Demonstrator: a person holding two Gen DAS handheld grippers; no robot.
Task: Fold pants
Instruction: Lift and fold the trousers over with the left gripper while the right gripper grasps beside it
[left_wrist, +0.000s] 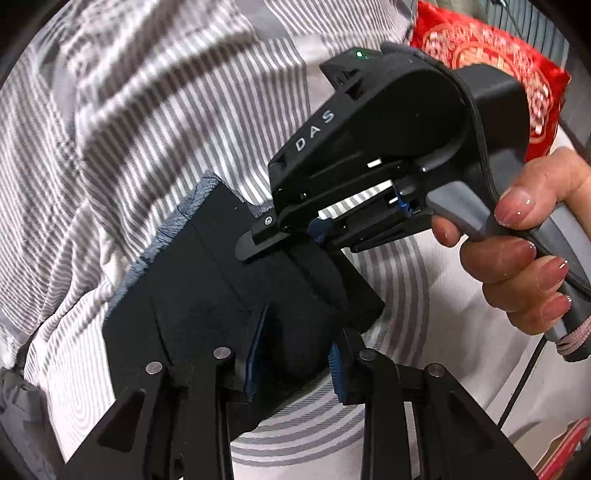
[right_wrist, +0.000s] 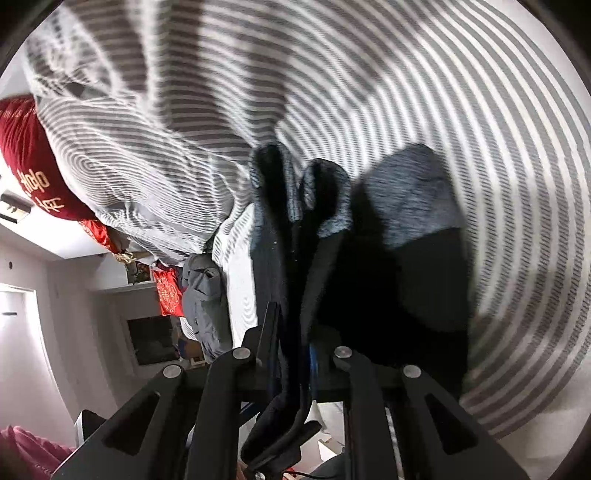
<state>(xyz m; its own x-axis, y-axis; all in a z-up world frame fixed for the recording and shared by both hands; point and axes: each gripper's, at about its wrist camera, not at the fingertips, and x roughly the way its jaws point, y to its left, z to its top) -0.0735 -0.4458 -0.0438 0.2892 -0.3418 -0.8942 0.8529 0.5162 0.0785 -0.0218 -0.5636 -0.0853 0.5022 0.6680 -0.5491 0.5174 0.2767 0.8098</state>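
The left hand-held gripper (left_wrist: 295, 354) was clamped on a fold of the dark pants (left_wrist: 207, 280), its jaws nearly together around the cloth. The right hand-held gripper (right_wrist: 295, 354) likewise pinched the pants' edge, a hand (left_wrist: 524, 254) gripping its grey handle. The pants hung between both, just over the bed (left_wrist: 110, 110). Striped grey-white bedding lay rumpled; a red embroidered cushion (left_wrist: 480, 48) sat beyond. Grey-blue knit lining showed.
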